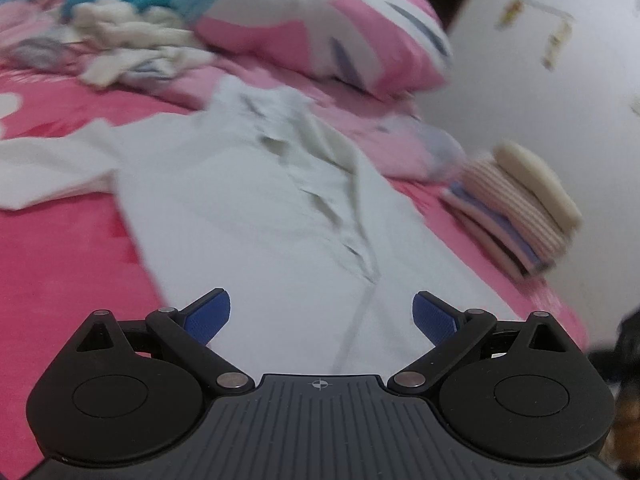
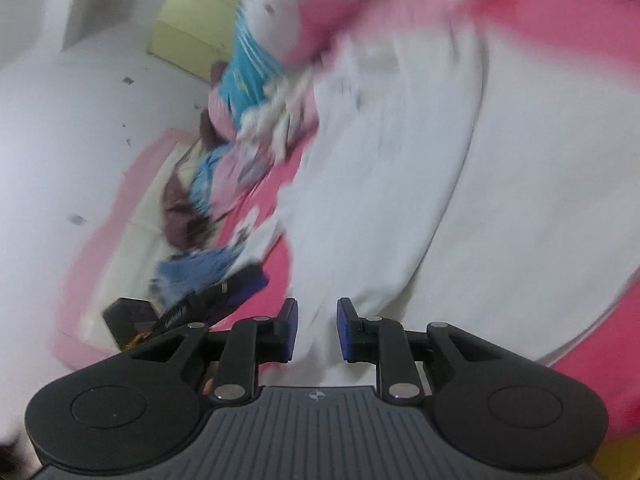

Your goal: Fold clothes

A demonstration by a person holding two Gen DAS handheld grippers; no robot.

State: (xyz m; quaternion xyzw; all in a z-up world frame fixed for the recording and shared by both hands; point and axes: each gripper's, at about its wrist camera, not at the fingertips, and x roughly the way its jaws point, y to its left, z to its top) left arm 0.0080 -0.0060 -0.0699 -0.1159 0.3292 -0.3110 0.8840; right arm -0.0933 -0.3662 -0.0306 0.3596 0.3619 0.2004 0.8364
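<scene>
Here, in the left wrist view, the left gripper (image 1: 321,316) hovers over a white shirt (image 1: 256,200) spread flat on a pink bedsheet (image 1: 60,264). Its blue-padded jaws stand wide apart with only the shirt's lower cloth showing between them, and they grip nothing. The shirt lies lengthwise away from the camera, collar at the far end, one sleeve stretched out to the left. Beyond the collar sits a pink and white pillow (image 1: 332,32), and to its left a heap of unfolded clothes (image 1: 120,28). At the right edge of the bed, beside the shirt but apart from it, rests a small stack of folded clothes (image 1: 516,208).

In the right wrist view, blurred by motion, the right gripper (image 2: 317,330) is low over the same white shirt (image 2: 380,184). Its jaws are parted by a narrow gap, and white cloth shows in that gap, but the pads do not press on it. The heap of clothes (image 2: 240,148) lies to the left along the bed, near the white wall (image 2: 60,120).
</scene>
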